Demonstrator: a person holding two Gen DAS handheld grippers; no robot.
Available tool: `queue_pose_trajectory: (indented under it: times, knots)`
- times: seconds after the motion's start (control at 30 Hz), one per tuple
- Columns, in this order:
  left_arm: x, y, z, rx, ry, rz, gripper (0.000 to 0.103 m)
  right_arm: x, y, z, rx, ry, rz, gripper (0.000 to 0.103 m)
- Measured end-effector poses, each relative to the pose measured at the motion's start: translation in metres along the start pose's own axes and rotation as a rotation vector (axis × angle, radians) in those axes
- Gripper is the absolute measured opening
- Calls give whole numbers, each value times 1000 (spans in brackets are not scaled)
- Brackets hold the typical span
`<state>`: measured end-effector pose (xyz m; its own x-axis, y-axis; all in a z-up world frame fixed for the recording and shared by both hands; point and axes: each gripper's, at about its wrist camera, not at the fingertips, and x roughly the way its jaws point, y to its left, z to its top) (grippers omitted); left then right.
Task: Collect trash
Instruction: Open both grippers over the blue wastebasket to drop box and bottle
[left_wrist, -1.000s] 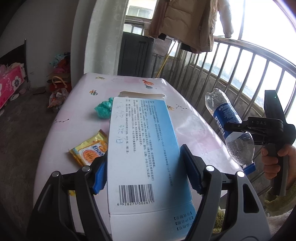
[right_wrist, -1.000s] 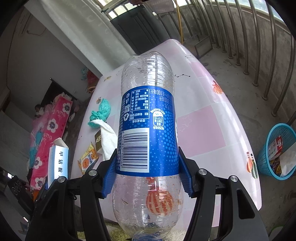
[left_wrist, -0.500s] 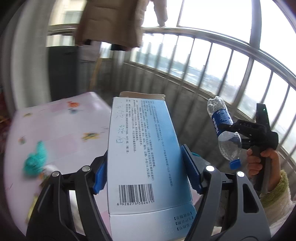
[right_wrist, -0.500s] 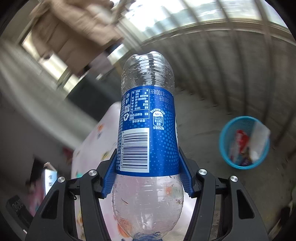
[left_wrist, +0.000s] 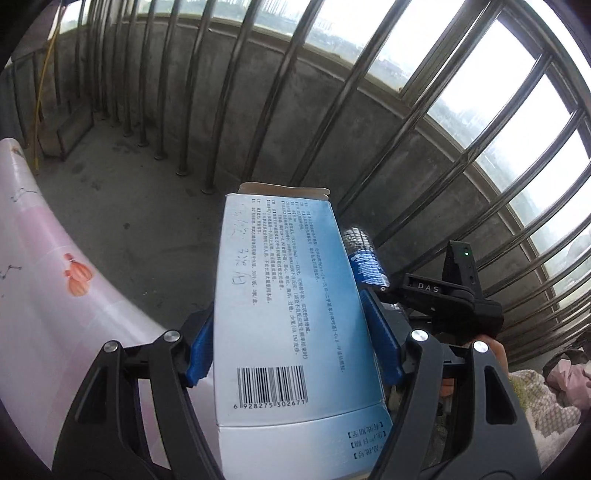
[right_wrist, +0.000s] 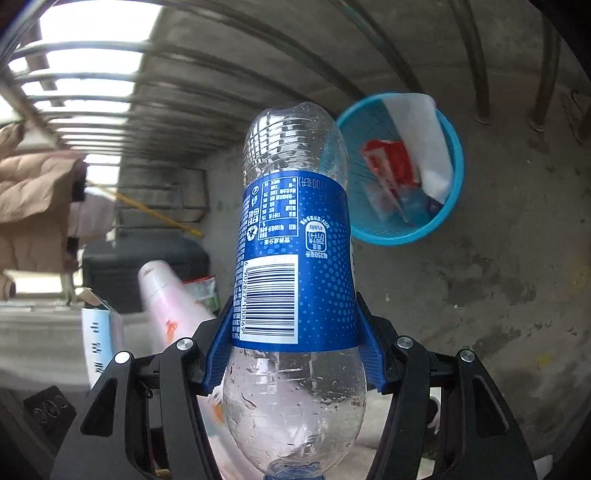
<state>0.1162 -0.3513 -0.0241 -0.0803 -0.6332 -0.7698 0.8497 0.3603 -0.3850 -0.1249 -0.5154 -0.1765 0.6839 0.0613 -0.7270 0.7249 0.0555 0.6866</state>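
Bottle (right_wrist: 295, 266) clamped in right gripper (right_wrist: 295, 354), blue bin (right_wrist: 448, 206) now at 1 o'clock, close ahead. Box (left_wrist: 291, 325) pinched in left gripper (left_wrist: 295, 354). Both swung off the pink surface (left_wrist: 55, 295), which sat ahead 1 s ago; it's now at 9 o'clock. Transport nearly done, drop prob next.

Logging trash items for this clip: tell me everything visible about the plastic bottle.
The bottle is clear, ribbed plastic with a blue label bearing white print and a barcode. It looks empty apart from droplets inside. The right gripper clamps it at the label's lower edge, cap end toward the camera, base pointing away. It is held in the air above the concrete floor, with the blue basket behind it.
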Motion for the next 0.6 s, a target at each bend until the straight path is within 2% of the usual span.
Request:
queue_pose_trajectory:
  times: [0.3, 0.33, 0.37, 0.4, 0.5, 0.6]
  knots:
    - [132, -5, 72, -58, 179, -115, 69, 56, -26, 83, 39, 60, -61, 60]
    - [151, -5, 80, -71, 198, -120, 71, 65, -30, 96, 29, 69, -74, 60]
    - [167, -4, 87, -81, 214, -124, 76, 74, -35, 106, 18, 71, -94, 67]
    - [187, -1, 91, -97, 241, -123, 79, 81, -40, 117, 2, 64, -125, 71]
    - [230, 4, 92, -149, 291, -92, 79, 87, -54, 135, 3, 1, -232, 71]
    - [228, 7, 84, -183, 270, -109, 79, 74, -59, 136, 4, -67, -209, 71]
